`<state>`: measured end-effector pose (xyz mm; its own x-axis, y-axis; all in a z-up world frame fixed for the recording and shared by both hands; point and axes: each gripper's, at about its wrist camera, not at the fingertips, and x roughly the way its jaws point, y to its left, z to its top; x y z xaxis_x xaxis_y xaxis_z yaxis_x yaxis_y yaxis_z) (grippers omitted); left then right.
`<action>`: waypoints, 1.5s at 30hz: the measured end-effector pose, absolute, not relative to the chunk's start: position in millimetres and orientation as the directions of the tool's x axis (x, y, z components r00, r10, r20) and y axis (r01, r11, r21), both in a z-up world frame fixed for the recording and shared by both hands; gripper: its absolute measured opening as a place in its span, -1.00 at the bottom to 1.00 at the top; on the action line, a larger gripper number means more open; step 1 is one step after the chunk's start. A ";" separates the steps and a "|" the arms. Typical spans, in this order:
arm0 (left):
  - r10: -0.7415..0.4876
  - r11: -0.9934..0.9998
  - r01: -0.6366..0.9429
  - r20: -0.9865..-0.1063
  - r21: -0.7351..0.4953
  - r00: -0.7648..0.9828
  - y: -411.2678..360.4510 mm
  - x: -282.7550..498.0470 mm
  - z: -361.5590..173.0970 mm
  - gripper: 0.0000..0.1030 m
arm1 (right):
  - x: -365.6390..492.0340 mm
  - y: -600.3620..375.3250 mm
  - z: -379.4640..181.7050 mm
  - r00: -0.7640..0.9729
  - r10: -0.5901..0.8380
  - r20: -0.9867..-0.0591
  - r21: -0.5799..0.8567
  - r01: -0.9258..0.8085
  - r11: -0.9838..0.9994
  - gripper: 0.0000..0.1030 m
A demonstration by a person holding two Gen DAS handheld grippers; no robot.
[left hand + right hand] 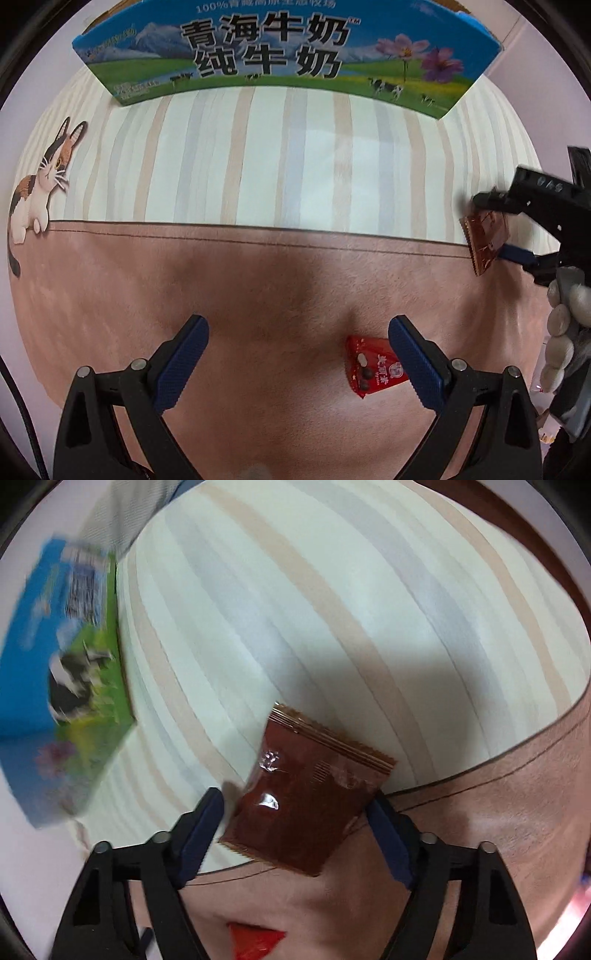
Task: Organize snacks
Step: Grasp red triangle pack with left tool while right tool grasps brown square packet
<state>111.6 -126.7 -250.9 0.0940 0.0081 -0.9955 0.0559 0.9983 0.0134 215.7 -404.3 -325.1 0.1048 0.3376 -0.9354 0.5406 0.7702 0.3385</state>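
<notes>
- Pink cloth (110, 295) is covering the near part of the surface, with a striped cream cloth (258, 166) lying beyond a stitched seam and a printed cat (40, 192) sitting at the far left edge.
- Nearest, the left gripper (297, 365) is hanging over the pink cloth with its jaws spread wide and nothing between them.
- A red snack packet (369, 365) is lying flat on the pink cloth, just beside the inner face of that gripper's right finger.
- Further right, the right gripper (295, 834) is carrying a brown snack packet (306, 794) between its blue pads, tilted, above the seam; a gloved hand (565, 332) is gripping its handle.
- Farthest off, a blue milk carton box (288, 62) is standing on the striped cloth.
</notes>
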 end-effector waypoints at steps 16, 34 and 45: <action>-0.078 0.953 0.286 -0.994 -0.098 -0.079 -198.0 80.2 -289.1 0.60 | 116.1 -377.1 -329.9 -0.001 0.268 -0.964 0.264 0.168 0.950 0.23; 0.059 0.984 0.168 -0.997 0.051 -0.041 -97.5 89.8 -300.4 -0.08 | 117.4 -264.2 -328.2 -0.051 0.246 -0.968 0.247 -0.006 0.969 0.23; -0.020 0.992 0.119 -0.991 -0.036 -0.134 -84.5 98.2 -326.5 0.05 | 142.4 -214.7 -343.6 -0.097 0.169 -0.981 0.166 0.040 0.985 0.61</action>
<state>98.2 -84.5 -326.5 -0.1336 -0.0204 -0.9908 0.1187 0.9923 -0.0364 142.4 -214.7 -343.6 -0.0967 0.1694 -0.9808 0.0398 0.9853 0.1663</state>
